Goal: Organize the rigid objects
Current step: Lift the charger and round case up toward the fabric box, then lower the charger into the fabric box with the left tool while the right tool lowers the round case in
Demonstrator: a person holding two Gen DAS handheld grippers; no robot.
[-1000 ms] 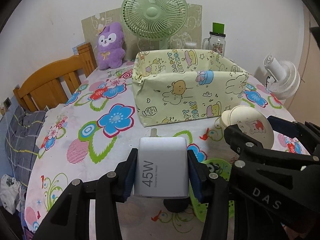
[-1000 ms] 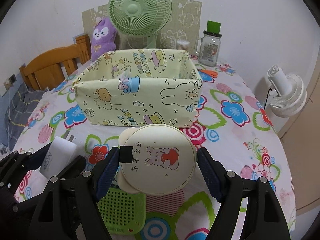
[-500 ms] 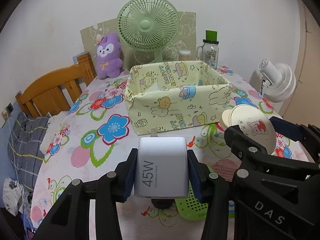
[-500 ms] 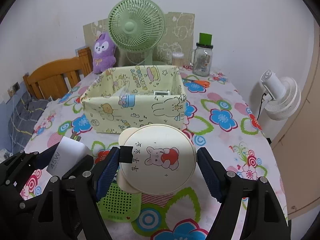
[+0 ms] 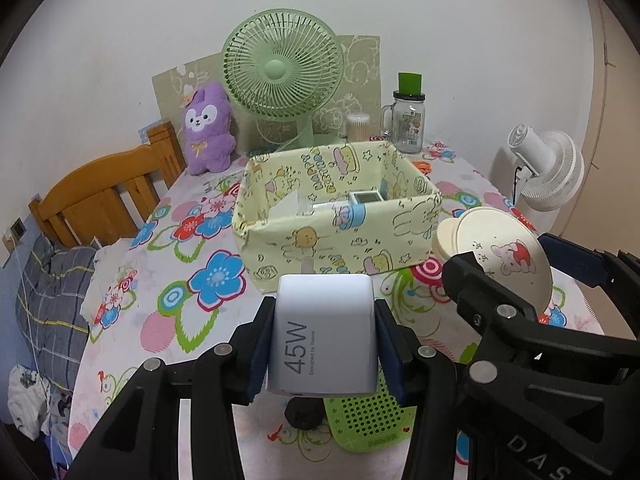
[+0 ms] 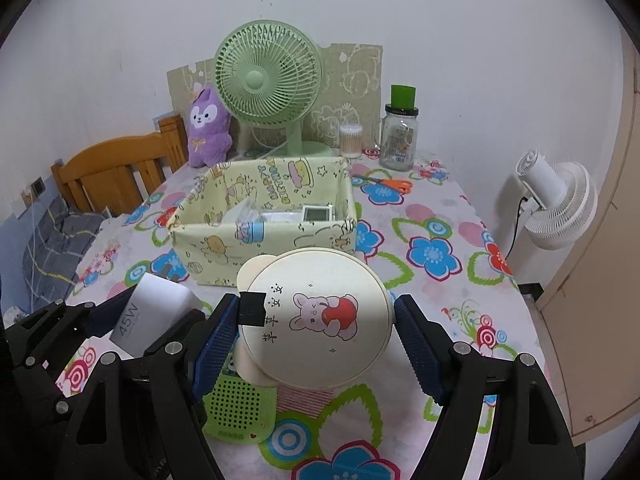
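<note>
My left gripper (image 5: pixel 324 344) is shut on a white 45W charger (image 5: pixel 324 336), held above the table in front of the yellow fabric box (image 5: pixel 336 236). The charger also shows in the right wrist view (image 6: pixel 154 314). My right gripper (image 6: pixel 316 340) is shut on a round cream case with a rabbit picture (image 6: pixel 320 320), also visible in the left wrist view (image 5: pixel 500 252), to the right of the box (image 6: pixel 264 240). The box holds a small white device (image 6: pixel 316 213) and some clear packaging.
A green perforated item (image 6: pixel 236 412) lies on the floral tablecloth below the grippers. A green fan (image 6: pixel 268 76), purple plush (image 6: pixel 208 128), glass jar (image 6: pixel 398 140) and orange scissors (image 6: pixel 390 183) stand behind the box. A white fan (image 6: pixel 556 204) is right, a wooden chair (image 5: pixel 104 196) left.
Both grippers have risen and pulled back from the box with their objects still held, so the box looks smaller and its inside now shows.
</note>
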